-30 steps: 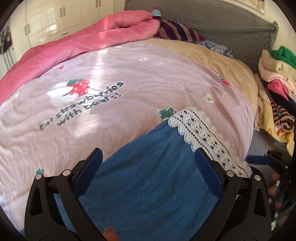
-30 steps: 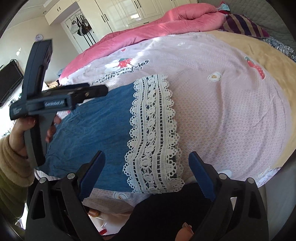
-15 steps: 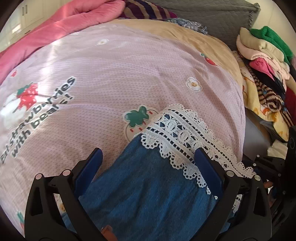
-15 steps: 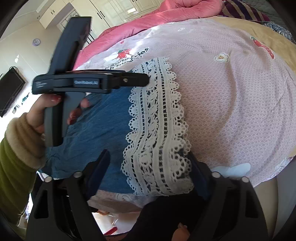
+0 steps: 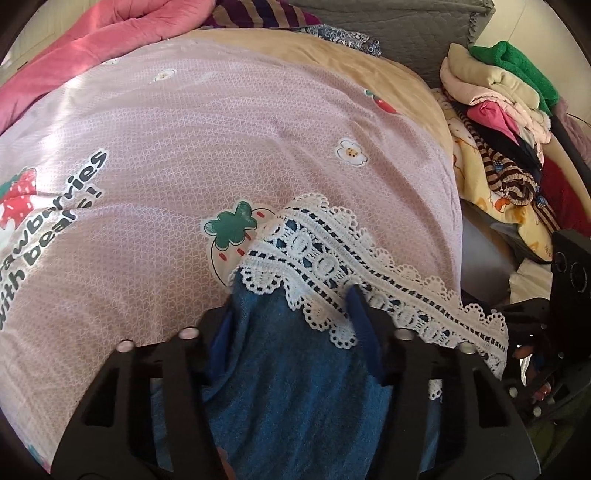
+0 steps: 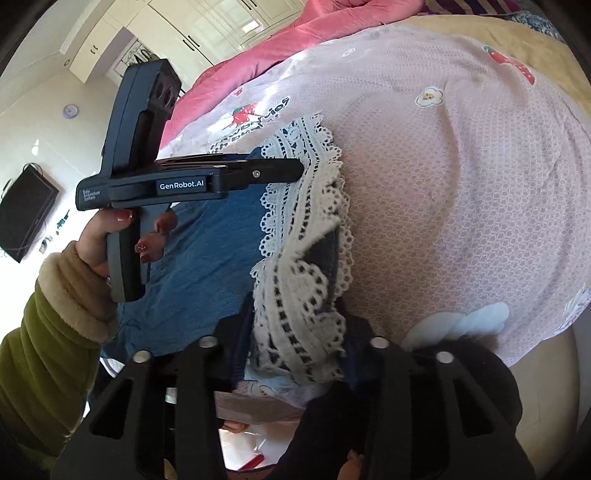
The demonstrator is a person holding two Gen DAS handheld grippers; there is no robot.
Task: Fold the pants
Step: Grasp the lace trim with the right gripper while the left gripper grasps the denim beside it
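Note:
Blue denim pants [image 5: 295,387] with a white lace hem [image 5: 332,258] lie flat on a pink strawberry-print bedspread [image 5: 221,129]. My left gripper [image 5: 291,321] sits at the far corner of the hem. Its jaws are closing, and denim and lace are bunched into a ridge between the pads. From the right wrist view it [image 6: 297,170] shows side-on, held by a hand [image 6: 122,229] in a green sleeve. My right gripper [image 6: 297,332] is at the near corner of the lace hem [image 6: 299,288], jaws closing, with the lace gathered up between its fingers. The pants' leg [image 6: 214,251] stretches away to the left.
A pink quilt [image 5: 74,48] is heaped along the bed's far side, below a grey headboard [image 5: 388,18]. A pile of folded clothes [image 5: 498,92] is stacked beside the bed on the right. White wardrobes [image 6: 184,29] and a dark screen [image 6: 22,214] stand across the room.
The left gripper came down and forward to the hem's far corner. Both pairs of jaws narrowed from wide apart onto the hem, and the fabric has bunched up between them.

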